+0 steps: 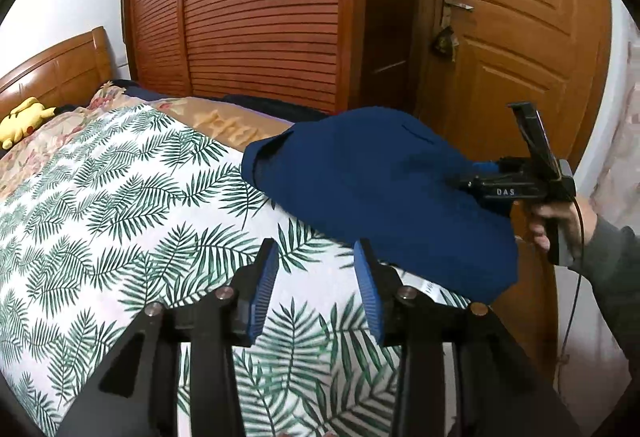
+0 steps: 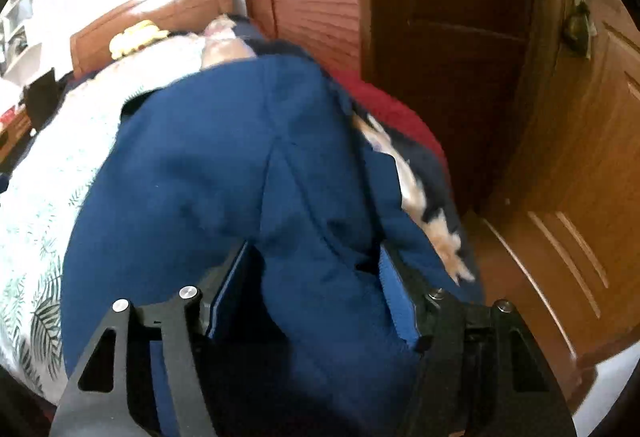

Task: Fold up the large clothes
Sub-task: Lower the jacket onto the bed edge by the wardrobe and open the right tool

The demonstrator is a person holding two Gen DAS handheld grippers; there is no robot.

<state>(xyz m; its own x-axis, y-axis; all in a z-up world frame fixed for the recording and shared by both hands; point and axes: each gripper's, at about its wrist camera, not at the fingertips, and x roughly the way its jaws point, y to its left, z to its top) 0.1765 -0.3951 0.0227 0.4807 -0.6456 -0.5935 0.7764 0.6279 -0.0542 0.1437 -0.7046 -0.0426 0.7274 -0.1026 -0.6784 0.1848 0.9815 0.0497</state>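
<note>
A folded navy blue garment point(image 1: 384, 197) hangs lifted above the right edge of the bed, over the palm-leaf bedspread point(image 1: 120, 205). My right gripper point(image 1: 486, 173) is seen from the side in the left wrist view and holds the garment's right end. In the right wrist view the garment point(image 2: 224, 181) fills the frame and its cloth lies bunched between the blue pads point(image 2: 394, 301) of the right gripper point(image 2: 312, 297), whose jaws stand apart around the thick fold. My left gripper point(image 1: 316, 277) is open and empty, just below and left of the garment.
A wooden headboard point(image 1: 56, 73) and a yellow plush toy point(image 1: 24, 121) are at the bed's far left. A louvred wardrobe point(image 1: 256, 9) and a wooden door point(image 1: 516, 49) stand behind the bed. A floral quilt point(image 1: 52, 133) lies near the pillows.
</note>
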